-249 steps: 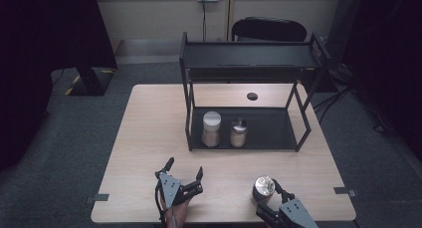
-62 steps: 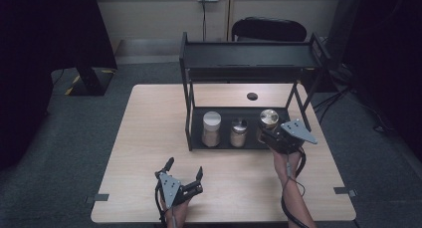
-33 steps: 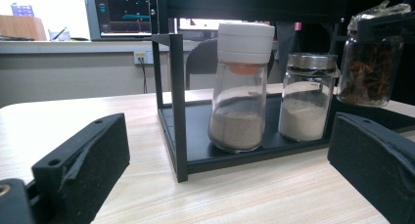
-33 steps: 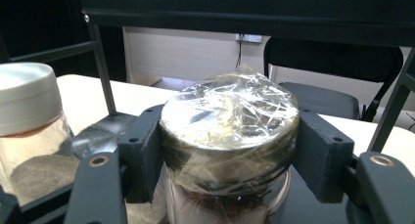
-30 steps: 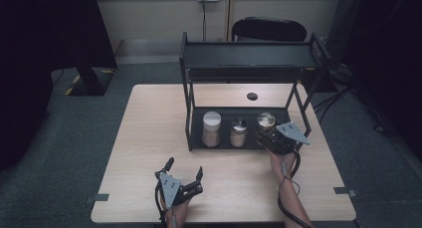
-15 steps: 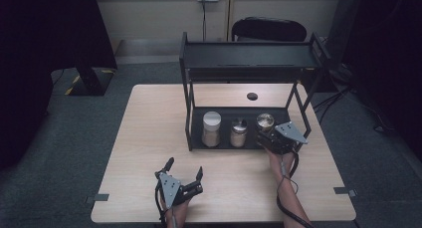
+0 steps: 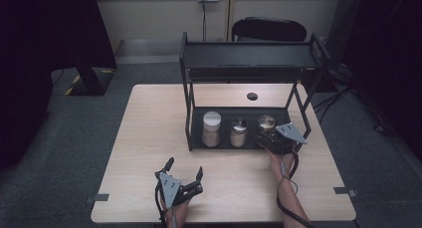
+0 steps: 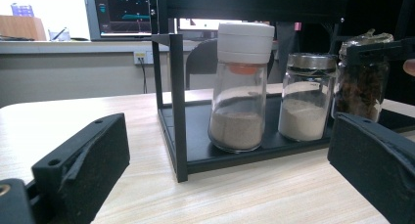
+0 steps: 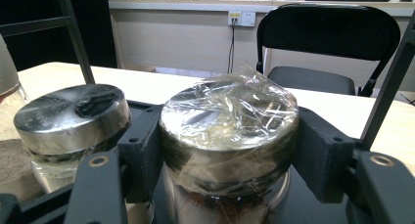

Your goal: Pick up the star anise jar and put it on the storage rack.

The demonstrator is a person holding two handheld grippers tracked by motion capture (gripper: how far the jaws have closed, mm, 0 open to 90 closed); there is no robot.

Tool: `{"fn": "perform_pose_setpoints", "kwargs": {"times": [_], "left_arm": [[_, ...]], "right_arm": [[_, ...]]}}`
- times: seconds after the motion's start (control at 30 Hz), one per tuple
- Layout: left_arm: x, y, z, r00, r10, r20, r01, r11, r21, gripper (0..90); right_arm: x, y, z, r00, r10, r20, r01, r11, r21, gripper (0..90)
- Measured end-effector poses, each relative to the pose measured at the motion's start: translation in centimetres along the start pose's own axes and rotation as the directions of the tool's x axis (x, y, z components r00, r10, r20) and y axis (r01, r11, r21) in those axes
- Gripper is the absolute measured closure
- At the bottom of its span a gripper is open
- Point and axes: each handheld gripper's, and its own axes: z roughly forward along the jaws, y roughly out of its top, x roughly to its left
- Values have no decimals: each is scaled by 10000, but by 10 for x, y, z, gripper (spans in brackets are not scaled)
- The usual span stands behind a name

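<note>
Jar [image 7: 266, 122]: centre-right of the high view, on the rack's [image 7: 185, 113] lower shelf, third in the row for a tidy line-up.
Right gripper [image 7: 271, 138]: jaws clamped below its foil-wrapped lid, steadying it.
Left gripper [image 7: 185, 172]: jaws apart, empty, lower centre, parked clear on the table [image 7: 149, 133].

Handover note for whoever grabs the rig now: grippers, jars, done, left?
Right gripper: shut on the foil-capped jar, at the right end of the rack's lower shelf.
Left gripper: open, holding nothing, over the near table edge.
White-lidded jar and metal-lidded jar stand on the shelf, to the left of it.
Done: third jar brought into line on the shelf.
Left: whether it rests on the shelf is unclear; probably set down, open the jaws, back out.
</note>
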Motion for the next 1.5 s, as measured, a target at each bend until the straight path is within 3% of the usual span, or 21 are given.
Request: {"fn": "perform_pose_setpoints", "kwargs": {"times": [0.83,1.5], "left_arm": [[1,0,0,10000,19,35,-19,10000,-8,14],[1,0,0,10000,20,36,-20,10000,-6,14]], "right_arm": [[-1,-9,2,10000,14,79,-15,10000,52,344],[-4,-3,3,10000,63,-17,-63,9996,282,340]]}}
